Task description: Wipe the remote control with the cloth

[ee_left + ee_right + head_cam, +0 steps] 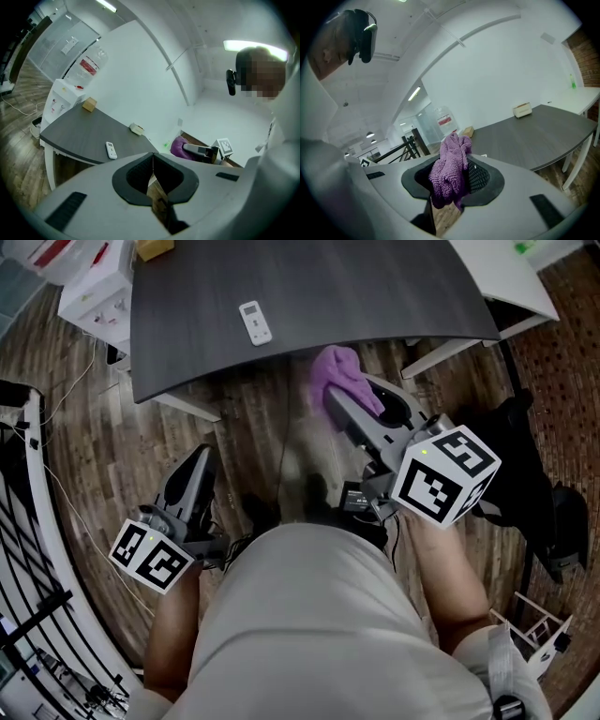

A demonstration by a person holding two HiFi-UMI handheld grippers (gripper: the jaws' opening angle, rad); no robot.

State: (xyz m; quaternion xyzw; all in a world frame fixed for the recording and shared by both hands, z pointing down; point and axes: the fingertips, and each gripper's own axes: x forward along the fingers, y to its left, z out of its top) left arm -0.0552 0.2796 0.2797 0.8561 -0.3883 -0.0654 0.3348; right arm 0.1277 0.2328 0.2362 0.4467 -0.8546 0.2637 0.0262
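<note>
Short of the table (375, 287), right gripper (333, 401) holds cloth (339, 371) forward; left gripper (202, 457) lower, closed.

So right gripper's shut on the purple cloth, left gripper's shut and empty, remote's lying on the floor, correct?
Not quite. The remote control lies on the dark table, not on the floor; the head view shows it. The rest holds: the right gripper is shut on the purple cloth, and the left gripper is shut and empty.
</note>
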